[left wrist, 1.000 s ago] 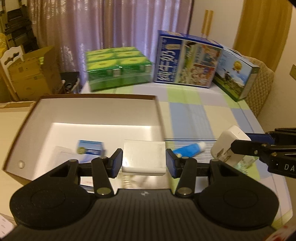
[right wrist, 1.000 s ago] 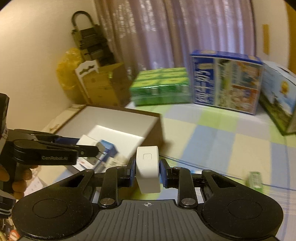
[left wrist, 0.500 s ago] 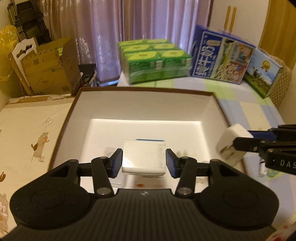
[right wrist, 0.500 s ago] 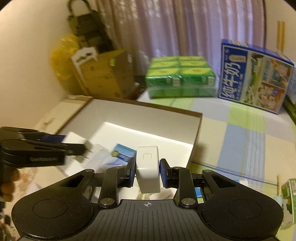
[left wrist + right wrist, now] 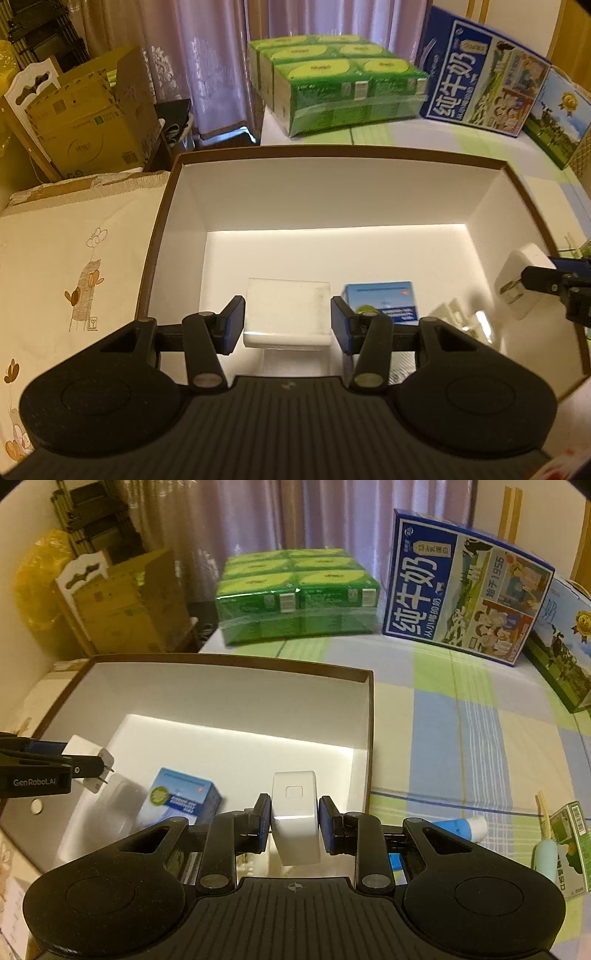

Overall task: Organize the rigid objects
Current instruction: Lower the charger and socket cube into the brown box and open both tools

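Left wrist: left tool [image 5: 287,325] clamps a white block [image 5: 287,315] (right tool [image 5: 294,825] grips a charger [image 5: 295,821]).

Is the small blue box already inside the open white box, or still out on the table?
Inside. The small blue box lies on the floor of the white box, below its brown rim, in both wrist views.

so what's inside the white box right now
A small blue carton lies on the white box's floor; white items by its right wall are blurred. The grippers hide the near floor.
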A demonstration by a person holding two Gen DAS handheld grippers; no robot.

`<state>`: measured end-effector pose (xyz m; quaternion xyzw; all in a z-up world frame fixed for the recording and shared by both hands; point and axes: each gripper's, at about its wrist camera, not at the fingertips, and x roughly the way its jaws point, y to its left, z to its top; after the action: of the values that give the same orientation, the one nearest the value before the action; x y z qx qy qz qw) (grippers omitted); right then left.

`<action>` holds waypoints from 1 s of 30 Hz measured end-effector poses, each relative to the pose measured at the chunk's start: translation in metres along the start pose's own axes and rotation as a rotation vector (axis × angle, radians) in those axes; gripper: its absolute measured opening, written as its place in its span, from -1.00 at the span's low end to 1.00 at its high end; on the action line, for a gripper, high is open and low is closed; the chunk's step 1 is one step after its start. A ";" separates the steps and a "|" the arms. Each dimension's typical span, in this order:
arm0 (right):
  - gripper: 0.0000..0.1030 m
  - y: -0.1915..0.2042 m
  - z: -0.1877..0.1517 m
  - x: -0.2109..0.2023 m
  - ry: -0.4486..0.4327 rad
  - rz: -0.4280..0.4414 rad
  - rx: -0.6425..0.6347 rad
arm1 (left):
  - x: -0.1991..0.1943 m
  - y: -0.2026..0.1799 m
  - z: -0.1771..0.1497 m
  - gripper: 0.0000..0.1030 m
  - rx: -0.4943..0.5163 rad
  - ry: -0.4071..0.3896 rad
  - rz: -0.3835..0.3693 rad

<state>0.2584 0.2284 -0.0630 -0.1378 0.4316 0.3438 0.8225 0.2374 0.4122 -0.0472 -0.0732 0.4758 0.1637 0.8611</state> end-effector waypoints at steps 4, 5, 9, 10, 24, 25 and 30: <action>-0.53 0.001 0.008 0.012 0.001 -0.017 0.013 | 0.015 0.003 0.007 -0.13 0.009 0.016 -0.002; -0.53 0.001 0.009 0.015 0.002 -0.021 0.016 | 0.018 0.002 0.009 -0.13 0.010 0.020 -0.002; -0.53 0.003 0.016 0.022 0.002 -0.030 0.016 | 0.029 0.003 0.014 -0.13 0.011 0.033 -0.006; -0.53 0.003 0.017 0.024 0.002 -0.030 0.017 | 0.032 0.003 0.015 -0.13 0.011 0.037 -0.007; -0.53 0.003 0.026 0.042 0.020 -0.031 0.044 | 0.053 -0.002 0.029 -0.13 0.026 0.055 -0.016; -0.53 0.002 0.027 0.042 0.020 -0.028 0.049 | 0.054 -0.003 0.030 -0.13 0.028 0.055 -0.019; -0.41 0.001 0.030 0.042 -0.002 -0.044 0.053 | 0.056 -0.003 0.036 0.06 0.033 0.035 -0.024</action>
<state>0.2927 0.2636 -0.0786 -0.1253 0.4364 0.3143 0.8337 0.2953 0.4312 -0.0754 -0.0676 0.4927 0.1442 0.8555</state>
